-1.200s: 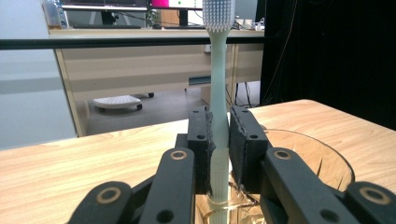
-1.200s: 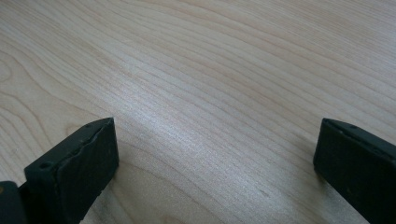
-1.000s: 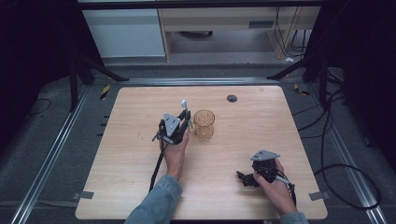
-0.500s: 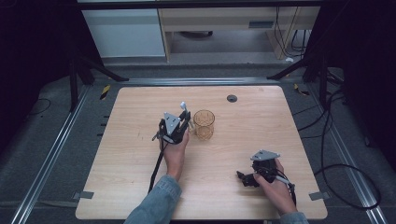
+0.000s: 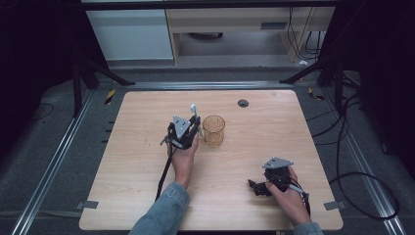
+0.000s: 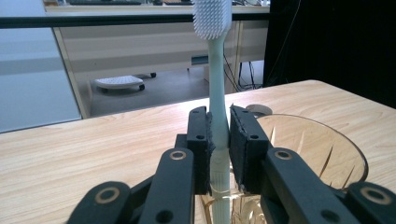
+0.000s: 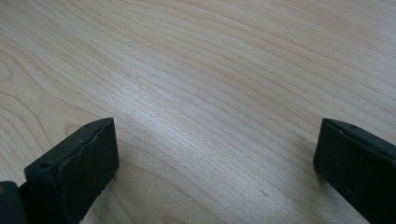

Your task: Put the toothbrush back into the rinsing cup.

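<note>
My left gripper [image 5: 194, 126] is shut on a pale green toothbrush [image 6: 217, 93], gripping its handle upright with the white bristle head at the top [image 5: 193, 107]. Just to its right stands an amber glass cup [image 5: 213, 130], whose rim and ribbed wall [image 6: 317, 149] sit right beside the jaws in the left gripper view. The toothbrush is beside the cup, outside its rim. My right gripper [image 5: 255, 187] rests low near the table's front right, jaws wide apart with bare wood between the fingers [image 7: 74, 163].
A wooden table [image 5: 122, 161] carries a small dark round grommet [image 5: 243, 103] near its back edge. Black cables trail from both grippers. Beyond the table are a cabinet, desk legs and cables on the floor.
</note>
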`<state>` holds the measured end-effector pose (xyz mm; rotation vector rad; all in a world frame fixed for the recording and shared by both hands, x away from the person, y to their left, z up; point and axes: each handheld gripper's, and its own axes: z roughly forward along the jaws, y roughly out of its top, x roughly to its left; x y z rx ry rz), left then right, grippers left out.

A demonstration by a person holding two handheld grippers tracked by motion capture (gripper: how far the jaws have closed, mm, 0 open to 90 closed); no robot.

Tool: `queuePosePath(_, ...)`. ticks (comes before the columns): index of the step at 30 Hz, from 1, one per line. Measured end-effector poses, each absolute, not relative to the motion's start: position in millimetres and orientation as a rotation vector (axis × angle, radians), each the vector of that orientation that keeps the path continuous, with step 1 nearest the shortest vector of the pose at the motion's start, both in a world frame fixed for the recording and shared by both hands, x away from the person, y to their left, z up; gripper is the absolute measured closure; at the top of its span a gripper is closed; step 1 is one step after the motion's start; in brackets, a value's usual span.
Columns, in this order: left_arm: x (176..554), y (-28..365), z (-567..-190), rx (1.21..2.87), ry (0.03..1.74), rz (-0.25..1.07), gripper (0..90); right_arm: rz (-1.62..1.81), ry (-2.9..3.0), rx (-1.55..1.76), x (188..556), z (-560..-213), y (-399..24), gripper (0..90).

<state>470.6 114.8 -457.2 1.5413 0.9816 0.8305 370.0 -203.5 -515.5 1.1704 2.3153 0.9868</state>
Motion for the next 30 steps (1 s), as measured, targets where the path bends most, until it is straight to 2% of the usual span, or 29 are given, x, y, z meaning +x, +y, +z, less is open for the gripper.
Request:
queuePosePath(21, 473.3, 113.8, -459.0, 1.561, 0.993, 0.814, 77.3, 0.987, 2.316, 1.171, 370.0, -515.5, -203.5, 0.4)
queuePosePath(30, 471.9, 114.1, -459.0, 1.556, 0.992, 0.808, 74.3, 0.987, 2.316, 1.170, 370.1, -515.5, -203.5, 0.4)
